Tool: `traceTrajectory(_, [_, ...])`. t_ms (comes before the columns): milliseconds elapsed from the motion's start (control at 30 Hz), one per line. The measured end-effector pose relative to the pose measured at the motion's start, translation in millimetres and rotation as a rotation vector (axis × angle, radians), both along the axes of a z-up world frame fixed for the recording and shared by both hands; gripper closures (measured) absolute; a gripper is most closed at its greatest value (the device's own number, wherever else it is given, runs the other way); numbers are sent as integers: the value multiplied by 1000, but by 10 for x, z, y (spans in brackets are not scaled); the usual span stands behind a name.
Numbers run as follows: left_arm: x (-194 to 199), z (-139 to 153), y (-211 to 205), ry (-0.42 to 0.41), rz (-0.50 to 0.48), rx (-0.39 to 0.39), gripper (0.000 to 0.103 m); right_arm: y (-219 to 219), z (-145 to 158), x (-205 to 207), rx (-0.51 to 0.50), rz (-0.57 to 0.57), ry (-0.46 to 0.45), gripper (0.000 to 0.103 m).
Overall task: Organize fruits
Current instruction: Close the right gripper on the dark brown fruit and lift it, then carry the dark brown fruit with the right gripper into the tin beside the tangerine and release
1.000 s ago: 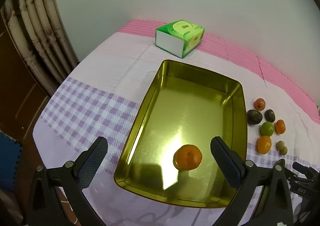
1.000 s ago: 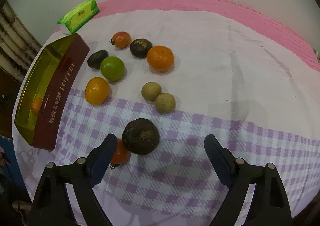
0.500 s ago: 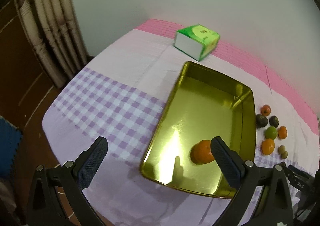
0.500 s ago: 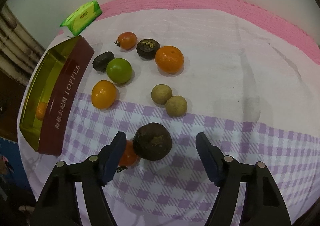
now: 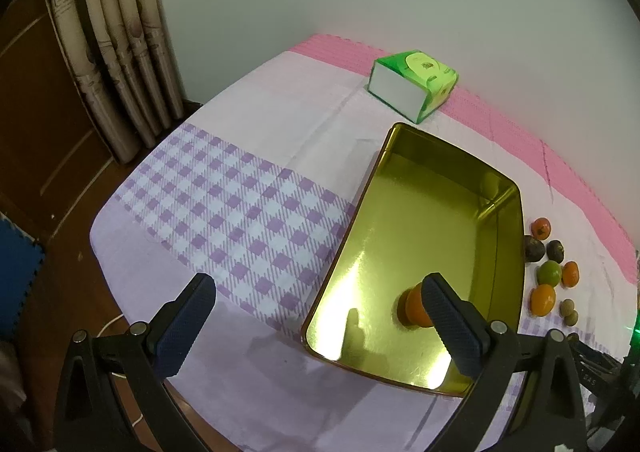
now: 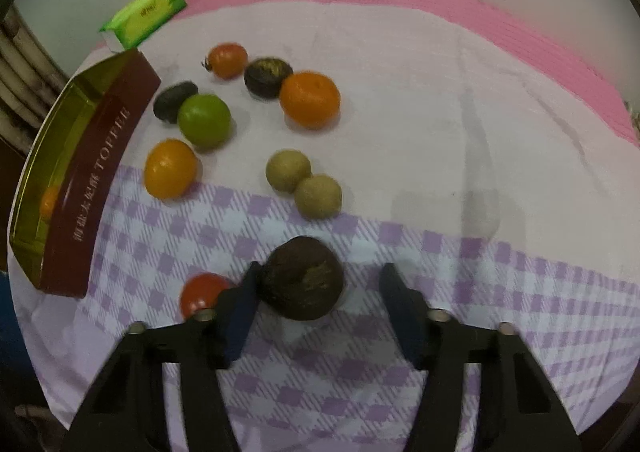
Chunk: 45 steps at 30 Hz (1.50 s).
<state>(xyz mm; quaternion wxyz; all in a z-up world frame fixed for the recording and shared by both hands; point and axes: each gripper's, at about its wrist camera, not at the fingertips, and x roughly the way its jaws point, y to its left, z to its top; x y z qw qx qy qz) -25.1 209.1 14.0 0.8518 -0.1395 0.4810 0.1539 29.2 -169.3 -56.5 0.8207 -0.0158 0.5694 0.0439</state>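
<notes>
A gold tin tray (image 5: 508, 188) lies on the tablecloth with one orange (image 5: 412, 306) in it, partly hidden by my left finger. My left gripper (image 5: 324, 326) is open and empty, raised above the tray's near left corner. In the right wrist view the tray (image 6: 116, 104) has a maroon "TOFFEE" side. My right gripper (image 6: 320, 304) is open around a dark brown round fruit (image 6: 302, 282); the left pad touches it, the right pad is apart. A red tomato (image 6: 200, 294) lies just left of it.
Several loose fruits lie beyond: two tan longans (image 6: 304, 182), an orange (image 6: 310, 100), a lime (image 6: 204, 120), a yellow-orange fruit (image 6: 170, 168), two dark fruits (image 6: 266, 76), a tomato (image 6: 227, 59). A green tissue pack (image 5: 416, 88) stands at the back. Curtains (image 5: 112, 36) hang left.
My left gripper has drawn back and to the left, away from the tray. My right gripper has moved forward over the dark brown fruit and its fingers have narrowed around it.
</notes>
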Motion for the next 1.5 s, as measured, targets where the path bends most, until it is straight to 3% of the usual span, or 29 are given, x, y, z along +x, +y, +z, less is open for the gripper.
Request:
traceTrajectory(333, [19,-44,25,15,3,-5,1,77,-11,-39,-48,45,-19,52])
traceTrajectory(467, [26,-81,34,26,9,-6,1,120,-3,-5,-49,46,-22,63])
traceTrajectory(667, [24,-105,51,31,17,-3,1,124,47,-14,-23,59,-31,63])
traceTrajectory(1000, [36,-135,66,38,26,-3,1,230,410,6,-1,97,-108,64])
traceTrajectory(1300, [26,-148,169,35,71,-24,1,1006,726,70,77,283,-144,64])
traceTrajectory(1500, [3,-166,276,37,117,-40,1,1703,702,46,97,426,-126,64])
